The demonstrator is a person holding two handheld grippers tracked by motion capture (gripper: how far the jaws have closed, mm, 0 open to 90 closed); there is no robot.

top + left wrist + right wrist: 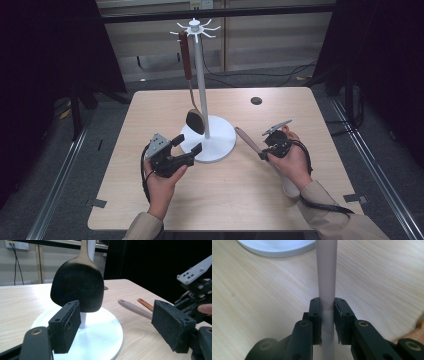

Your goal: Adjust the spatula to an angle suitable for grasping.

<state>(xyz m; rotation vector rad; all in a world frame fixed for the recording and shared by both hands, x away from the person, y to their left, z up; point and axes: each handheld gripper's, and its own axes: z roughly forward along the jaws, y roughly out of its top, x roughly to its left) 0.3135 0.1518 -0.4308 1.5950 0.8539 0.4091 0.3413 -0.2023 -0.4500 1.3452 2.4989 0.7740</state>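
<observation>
A white rack (201, 75) with a ring of hooks at its top stands on a round base (220, 145) in the middle of the table. From one hook hangs a utensil with a brown handle (186, 55) and a dark head (78, 287). My left gripper (187, 144) is open at the base's near left edge, and the dark head hangs just beyond its pads (67, 325). A second utensil with a pale handle (247, 140) lies to the right of the base. My right gripper (327, 307) is shut on this handle (326, 270), which runs forward toward the base (277, 247).
The wooden table (150, 200) has a small dark hole (256, 100) at its back right. A thin orange-brown piece (145, 304) shows behind the pale handle. Cables lie on the floor beyond the table. Dark curtains hang at both sides.
</observation>
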